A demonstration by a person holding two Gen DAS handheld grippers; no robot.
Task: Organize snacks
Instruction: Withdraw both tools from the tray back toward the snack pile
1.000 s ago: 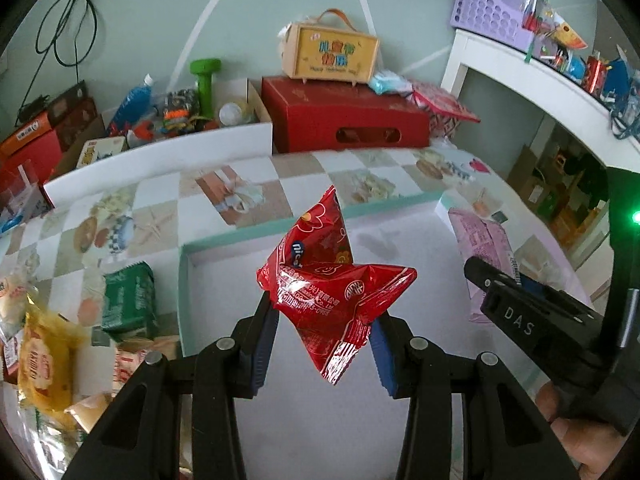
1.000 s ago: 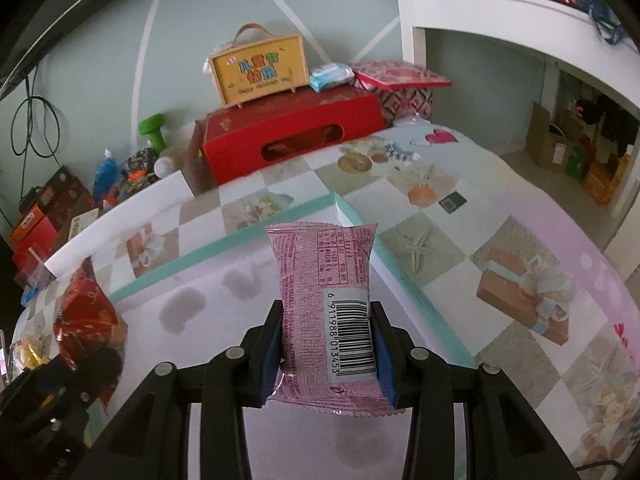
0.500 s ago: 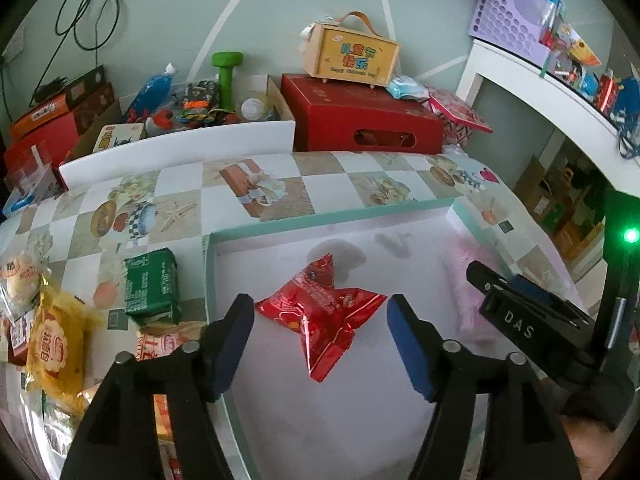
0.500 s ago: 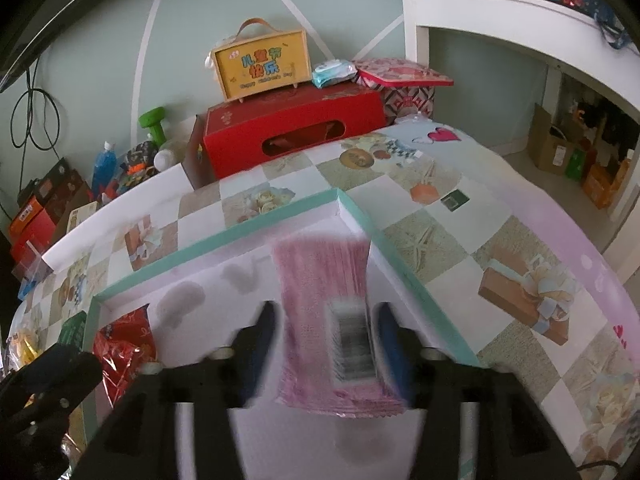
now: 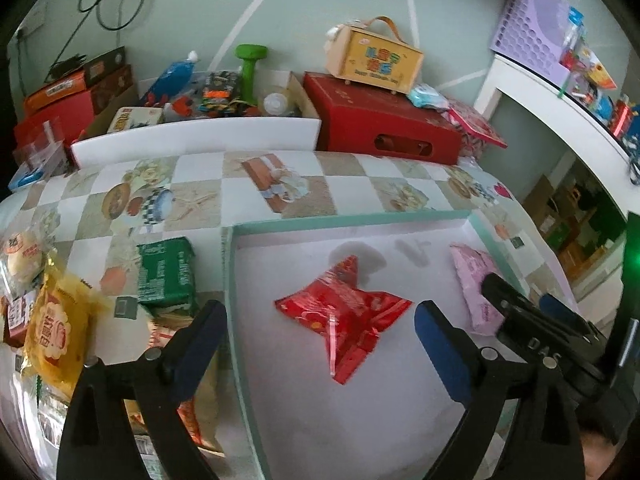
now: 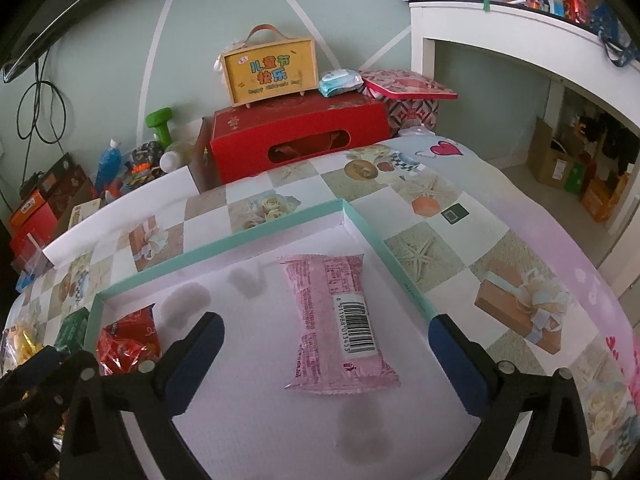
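A shallow tray with a teal rim (image 5: 344, 220) and white floor lies on the patterned tablecloth; its rim also shows in the right wrist view (image 6: 224, 240). A red snack packet (image 5: 344, 316) lies flat in the tray's left half and also shows in the right wrist view (image 6: 128, 340). A pink snack packet (image 6: 336, 320) with a barcode lies in the right half, also in the left wrist view (image 5: 476, 284). My left gripper (image 5: 320, 348) is open and empty above the red packet. My right gripper (image 6: 324, 360) is open and empty above the pink packet.
Loose snacks lie left of the tray: a green packet (image 5: 166, 272), a yellow packet (image 5: 56, 332) and others. A red box (image 6: 296, 140) with a yellow case (image 6: 268, 68) on top stands at the back. A white shelf (image 6: 520, 36) is at right.
Both grippers opened and let go: the red packet and the pink packet dropped from the jaws onto the tray floor. Both grippers have drawn back and up a little.
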